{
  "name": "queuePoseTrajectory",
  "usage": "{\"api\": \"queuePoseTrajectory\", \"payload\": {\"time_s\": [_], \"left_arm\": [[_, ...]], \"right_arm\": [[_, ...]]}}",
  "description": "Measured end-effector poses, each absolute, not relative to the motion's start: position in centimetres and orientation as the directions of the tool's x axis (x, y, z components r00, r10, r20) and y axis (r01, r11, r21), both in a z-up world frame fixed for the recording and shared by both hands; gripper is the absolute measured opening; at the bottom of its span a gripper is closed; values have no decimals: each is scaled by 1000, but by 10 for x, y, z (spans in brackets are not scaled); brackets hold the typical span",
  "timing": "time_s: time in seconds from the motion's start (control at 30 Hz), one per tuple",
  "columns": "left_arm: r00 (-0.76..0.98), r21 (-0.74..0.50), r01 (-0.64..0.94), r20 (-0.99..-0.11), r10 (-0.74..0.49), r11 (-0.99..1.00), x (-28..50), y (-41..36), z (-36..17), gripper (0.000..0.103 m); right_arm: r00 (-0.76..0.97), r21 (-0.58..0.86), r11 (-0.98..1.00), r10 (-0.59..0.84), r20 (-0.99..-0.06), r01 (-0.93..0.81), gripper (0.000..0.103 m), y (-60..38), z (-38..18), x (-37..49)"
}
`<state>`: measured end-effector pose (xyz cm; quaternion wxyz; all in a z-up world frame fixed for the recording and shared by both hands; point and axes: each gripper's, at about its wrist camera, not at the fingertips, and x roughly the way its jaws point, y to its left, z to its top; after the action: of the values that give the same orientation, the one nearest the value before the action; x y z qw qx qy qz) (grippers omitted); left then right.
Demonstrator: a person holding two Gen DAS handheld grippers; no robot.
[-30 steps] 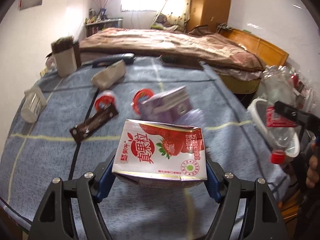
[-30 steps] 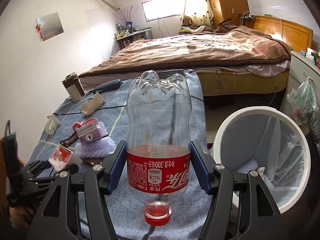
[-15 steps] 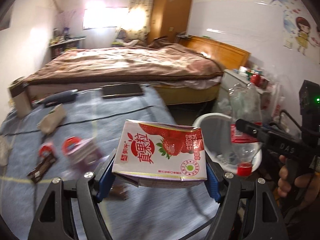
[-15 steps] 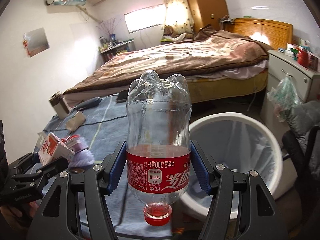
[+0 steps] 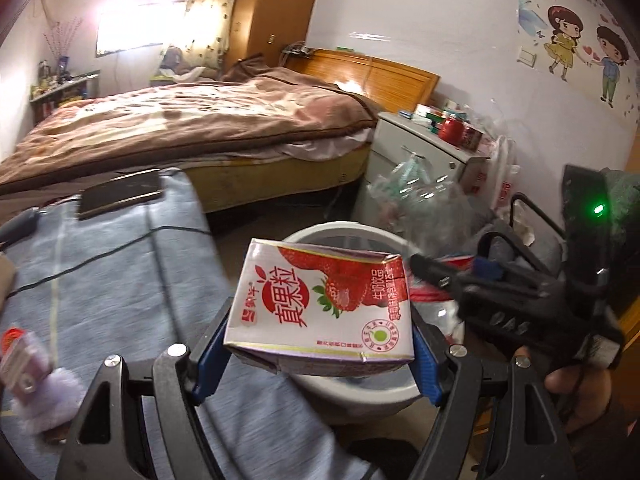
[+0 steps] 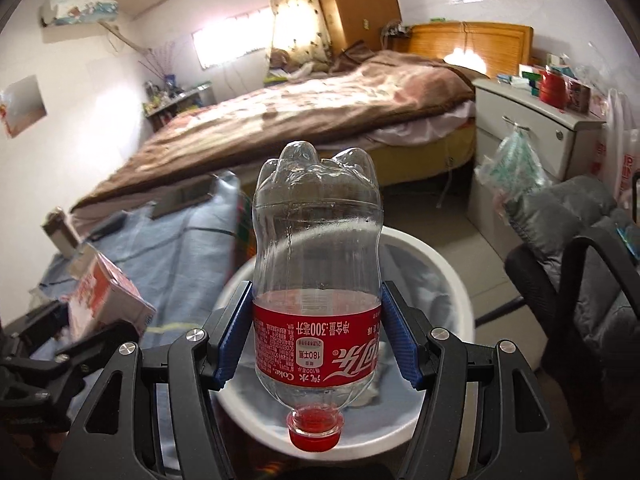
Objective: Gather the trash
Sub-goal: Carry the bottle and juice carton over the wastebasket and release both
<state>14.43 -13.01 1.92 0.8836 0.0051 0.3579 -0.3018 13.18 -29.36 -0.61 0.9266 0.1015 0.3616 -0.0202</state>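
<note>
- Trash: we hold 2 items, neither dropped yet; more left on table [image 5: 120, 264], e.g. purple box [image 5: 24, 364].
- Left tongs [image 5: 320, 354] pinching milk carton [image 5: 320, 300], at bin [image 5: 340, 390] rim.
- Right tongs [image 6: 316, 344] pinching cola bottle [image 6: 316, 280] cap-down, over bin [image 6: 448, 280].

Daylight floods in from a blown-out window [image 5: 132, 28] at the far wall, washing out the curtain [image 6: 296, 20] beside it. A bright glare spot sits on the wooden headboard [image 6: 466, 56]. Both fisheye views bend walls and darken into black corners. The blue-covered desk [image 5: 120, 280] smears with motion blur.
</note>
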Motion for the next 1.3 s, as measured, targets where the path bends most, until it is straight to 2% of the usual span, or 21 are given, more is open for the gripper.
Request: {"api": "queuePoseTrajectory", "payload": {"time_s": [0.5,1.0,1.3], "left_arm": [[517,-200,529,-694,-501,824,153,-171,-8,79],[514,-213,552,-674,-531,806,149,-165,-2,85],[533,-224,540,-655,-536,811,140,-149,8,85]], "right_arm": [[664,176,971,23,-747,164,66,-334,-29,144],[709,195,966,18,-705,169,68,-334,-11,133],[735,205,961,4,-679,185,68,-330,0,124]]}}
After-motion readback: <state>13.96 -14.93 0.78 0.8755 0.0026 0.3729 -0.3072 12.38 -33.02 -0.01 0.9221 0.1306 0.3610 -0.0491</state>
